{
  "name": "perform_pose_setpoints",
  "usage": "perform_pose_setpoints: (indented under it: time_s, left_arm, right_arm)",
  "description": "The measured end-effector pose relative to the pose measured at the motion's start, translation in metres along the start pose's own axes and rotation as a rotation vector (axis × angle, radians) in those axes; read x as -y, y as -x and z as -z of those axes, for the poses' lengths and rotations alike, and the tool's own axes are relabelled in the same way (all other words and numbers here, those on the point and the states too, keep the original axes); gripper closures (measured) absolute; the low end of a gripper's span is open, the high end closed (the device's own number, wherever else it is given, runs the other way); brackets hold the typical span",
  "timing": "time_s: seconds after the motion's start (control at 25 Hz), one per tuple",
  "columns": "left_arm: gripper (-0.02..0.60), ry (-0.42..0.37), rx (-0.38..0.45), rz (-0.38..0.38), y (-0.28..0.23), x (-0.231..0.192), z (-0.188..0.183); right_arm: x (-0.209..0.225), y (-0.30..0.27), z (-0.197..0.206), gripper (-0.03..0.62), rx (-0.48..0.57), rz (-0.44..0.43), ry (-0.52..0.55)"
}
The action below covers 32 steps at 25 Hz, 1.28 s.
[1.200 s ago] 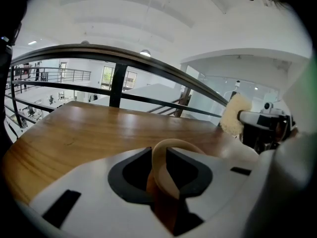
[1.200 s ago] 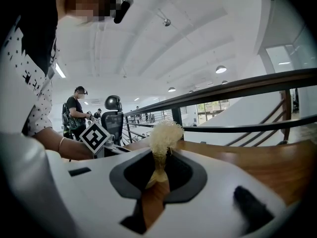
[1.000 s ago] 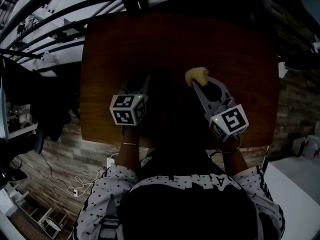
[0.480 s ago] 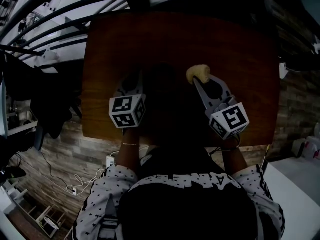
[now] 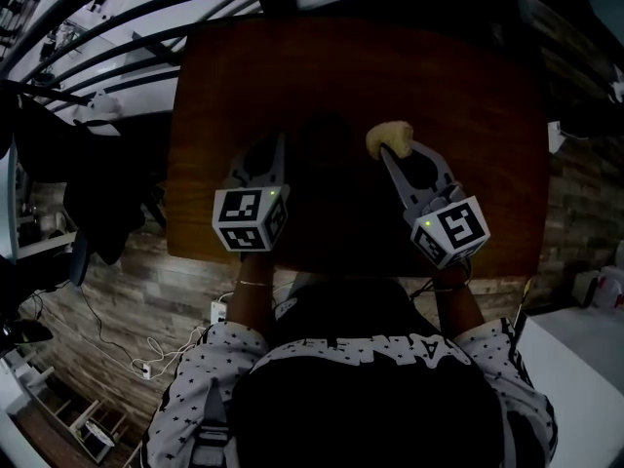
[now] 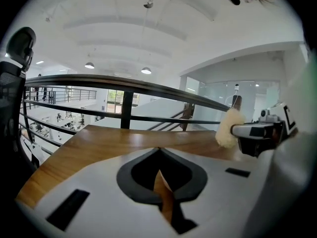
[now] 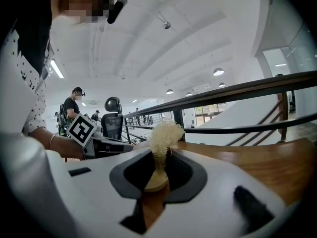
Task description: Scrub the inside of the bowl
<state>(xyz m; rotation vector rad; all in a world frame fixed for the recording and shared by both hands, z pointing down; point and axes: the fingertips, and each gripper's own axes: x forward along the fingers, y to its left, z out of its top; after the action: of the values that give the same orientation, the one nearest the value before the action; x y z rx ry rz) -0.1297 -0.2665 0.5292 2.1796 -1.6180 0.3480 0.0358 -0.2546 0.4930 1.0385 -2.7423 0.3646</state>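
My right gripper [image 5: 395, 150] is shut on the wooden stem of a cream-bristled scrub brush [image 5: 389, 136], whose tuft [image 7: 163, 134] stands upright just past the jaws in the right gripper view [image 7: 161, 157]. At the left, my left gripper [image 5: 271, 150] hangs over the brown table [image 5: 468, 86]. Its jaws have just been closing and now meet at the tips [image 6: 158, 150] with nothing between them. From the left gripper view the brush [image 6: 227, 129] shows off to the right. I cannot make out a bowl in any view; only a dark patch lies between the grippers.
A dark metal railing [image 6: 124, 86] runs just beyond the table's far edge, with a drop to a lower floor behind it. An office chair [image 7: 113, 119] and a person [image 7: 74, 103] are far off to the left.
The left gripper's jaws have come together from open to shut. The right gripper with the brush has shifted slightly to the right.
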Motion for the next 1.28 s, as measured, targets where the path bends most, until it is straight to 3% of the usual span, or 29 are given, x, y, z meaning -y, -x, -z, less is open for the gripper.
perform_pose_setpoints:
  time_s: [0.44, 0.84, 1.28]
  left_arm:
    - [0.568, -0.045, 0.013, 0.045, 0.044, 0.013, -0.004]
    - [0.568, -0.076, 0.034, 0.140, 0.075, 0.042, 0.001]
    - [0.568, -0.087, 0.056, 0.149, 0.091, 0.060, -0.014]
  right_arm:
    - [-0.031, 0.028, -0.013, 0.533, 0.042, 0.037, 0.038]
    - [-0.054, 0.047, -0.018, 0.533, 0.073, 0.068, 0.058]
    - [-0.056, 0.059, -0.037, 0.533, 0.085, 0.046, 0.102]
